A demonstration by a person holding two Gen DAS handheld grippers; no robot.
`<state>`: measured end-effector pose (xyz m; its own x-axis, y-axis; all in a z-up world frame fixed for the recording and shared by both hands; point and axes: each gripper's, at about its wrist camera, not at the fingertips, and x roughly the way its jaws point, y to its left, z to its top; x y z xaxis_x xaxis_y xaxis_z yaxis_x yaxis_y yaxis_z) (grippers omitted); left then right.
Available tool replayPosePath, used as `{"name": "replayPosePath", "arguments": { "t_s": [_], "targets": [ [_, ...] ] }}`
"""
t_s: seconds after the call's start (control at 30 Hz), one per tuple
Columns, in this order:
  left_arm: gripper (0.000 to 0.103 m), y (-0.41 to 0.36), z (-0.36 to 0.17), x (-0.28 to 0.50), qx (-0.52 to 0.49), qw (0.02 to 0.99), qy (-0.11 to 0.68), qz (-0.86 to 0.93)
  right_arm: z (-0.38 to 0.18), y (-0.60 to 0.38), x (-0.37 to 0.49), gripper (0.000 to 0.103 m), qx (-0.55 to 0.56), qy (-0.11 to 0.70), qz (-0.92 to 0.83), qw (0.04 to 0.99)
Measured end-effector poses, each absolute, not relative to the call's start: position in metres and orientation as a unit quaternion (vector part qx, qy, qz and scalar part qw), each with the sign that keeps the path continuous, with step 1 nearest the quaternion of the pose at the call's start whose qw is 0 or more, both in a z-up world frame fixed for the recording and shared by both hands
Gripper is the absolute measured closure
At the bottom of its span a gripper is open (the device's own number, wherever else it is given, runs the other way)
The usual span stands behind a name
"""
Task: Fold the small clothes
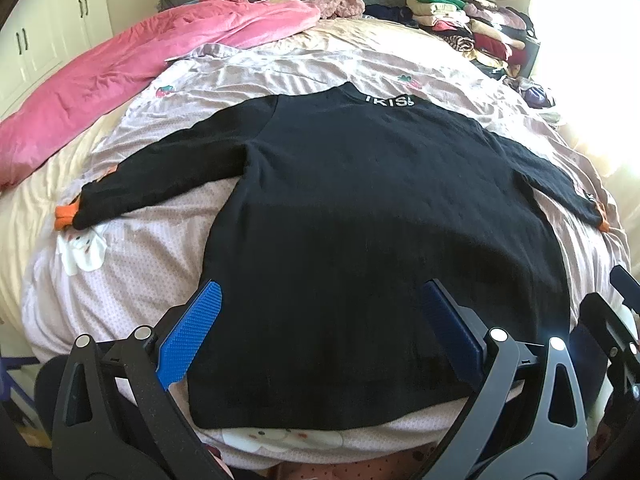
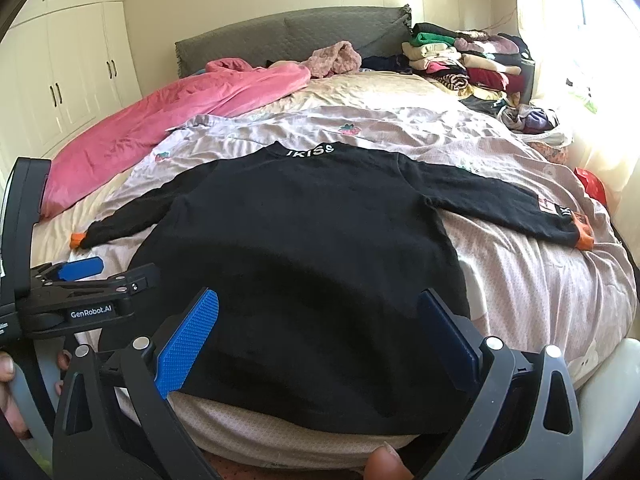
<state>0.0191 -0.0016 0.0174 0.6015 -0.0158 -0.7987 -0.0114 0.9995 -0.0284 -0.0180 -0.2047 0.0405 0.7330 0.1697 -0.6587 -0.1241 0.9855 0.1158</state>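
In the left wrist view, a pink quilt (image 1: 100, 76) fills the upper left of the frame. At lower left the left gripper (image 1: 320, 304) hovers released, its blue fingers (image 1: 192, 336) spread wide over the hem and holding nothing. The black top (image 1: 340, 208) lies flat across the frame centre on a pale sheet (image 1: 152, 264), collar at the far side, both sleeves stretched outward with orange cuffs (image 1: 66, 216) at the ends. A stack of clothes (image 1: 472, 24) sits at upper right.

In the right wrist view, the right gripper (image 2: 318, 306) is likewise wide apart and empty above the hem, toward the lower right corner.

The top looks soft, light and limp, probably a thin knit, though the dark cloth hides its texture. It should drape and slide easily on the sheet, so pinching a cuff or a hem corner, through both layers, seems the safest hold.
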Motion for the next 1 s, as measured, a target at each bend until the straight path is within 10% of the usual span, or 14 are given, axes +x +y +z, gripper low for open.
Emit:
{"name": "replayPosePath", "arguments": {
  "t_s": [1.0],
  "targets": [
    [0.009, -0.041, 0.074, 0.116, 0.028, 0.910, 0.413, -0.013, 0.071, -0.238, 0.056, 0.004, 0.052, 0.348, 0.075, 0.933]
  ]
}}
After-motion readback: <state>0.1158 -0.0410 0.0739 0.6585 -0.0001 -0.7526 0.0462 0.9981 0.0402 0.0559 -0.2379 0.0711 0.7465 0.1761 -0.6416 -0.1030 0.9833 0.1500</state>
